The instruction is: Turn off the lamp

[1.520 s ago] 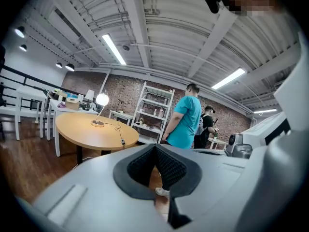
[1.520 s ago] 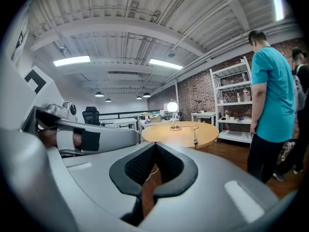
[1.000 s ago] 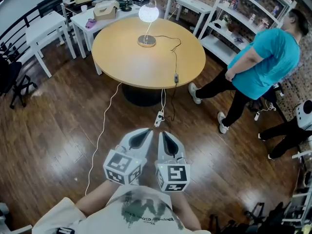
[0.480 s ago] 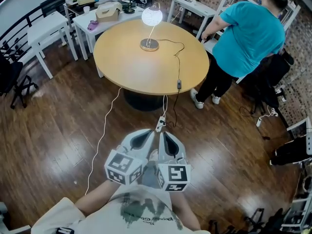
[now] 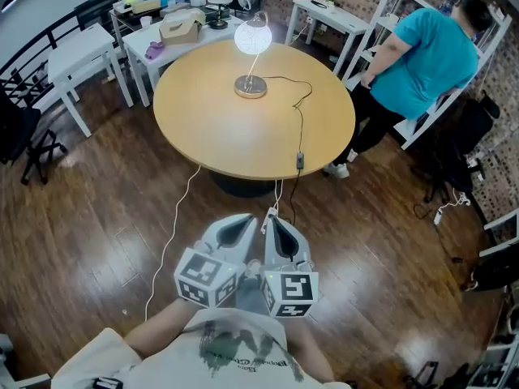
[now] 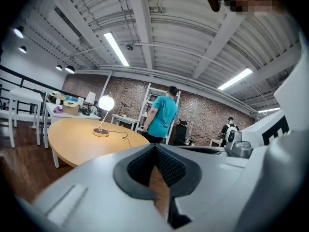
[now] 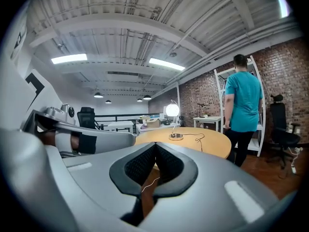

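A lit globe-shaped lamp on a round metal base (image 5: 252, 39) stands at the far side of a round wooden tabletop (image 5: 211, 128), well apart from both grippers. The left hand-held gripper (image 5: 242, 224) and right hand-held gripper (image 5: 276, 225) sit close to the person's chest, each with jaws closed on nothing. The lamp's black cord carries a small inline switch (image 5: 299, 160) at the tabletop's near edge. Pulling that cord could drag the lamp, and the white floor cable (image 5: 174, 217) could trip the approach.

Person (image 5: 426, 51) (teal shirt) stands at white shelf (image 5: 388, 10).
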Motion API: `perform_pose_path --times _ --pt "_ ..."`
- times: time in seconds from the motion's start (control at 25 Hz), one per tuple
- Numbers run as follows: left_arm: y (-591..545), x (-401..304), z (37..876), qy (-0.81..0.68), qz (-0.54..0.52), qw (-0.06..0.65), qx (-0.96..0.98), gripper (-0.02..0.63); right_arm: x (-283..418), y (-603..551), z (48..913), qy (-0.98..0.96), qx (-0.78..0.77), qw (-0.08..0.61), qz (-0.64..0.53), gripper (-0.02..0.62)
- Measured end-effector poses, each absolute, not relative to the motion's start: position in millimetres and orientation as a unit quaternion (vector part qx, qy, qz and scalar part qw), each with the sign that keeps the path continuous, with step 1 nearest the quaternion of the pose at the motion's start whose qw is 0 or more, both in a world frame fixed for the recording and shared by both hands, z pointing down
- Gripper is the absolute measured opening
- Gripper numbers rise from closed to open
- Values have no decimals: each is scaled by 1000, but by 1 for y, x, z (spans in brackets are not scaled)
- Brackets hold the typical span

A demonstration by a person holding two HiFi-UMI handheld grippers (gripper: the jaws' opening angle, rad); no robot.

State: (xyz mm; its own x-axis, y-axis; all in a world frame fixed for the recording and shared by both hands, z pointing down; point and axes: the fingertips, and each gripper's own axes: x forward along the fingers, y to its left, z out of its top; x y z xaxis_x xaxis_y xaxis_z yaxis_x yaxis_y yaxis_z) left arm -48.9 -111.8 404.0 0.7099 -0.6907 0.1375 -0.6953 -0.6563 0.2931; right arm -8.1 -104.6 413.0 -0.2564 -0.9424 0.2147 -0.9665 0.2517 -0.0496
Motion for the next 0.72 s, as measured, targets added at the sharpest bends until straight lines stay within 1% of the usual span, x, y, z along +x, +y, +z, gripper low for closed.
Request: perform_pose_path --times 0.72 --pt "-249 3 426 -427 19 180 886 -3 48 -245 430 -813 568 85 99 0"
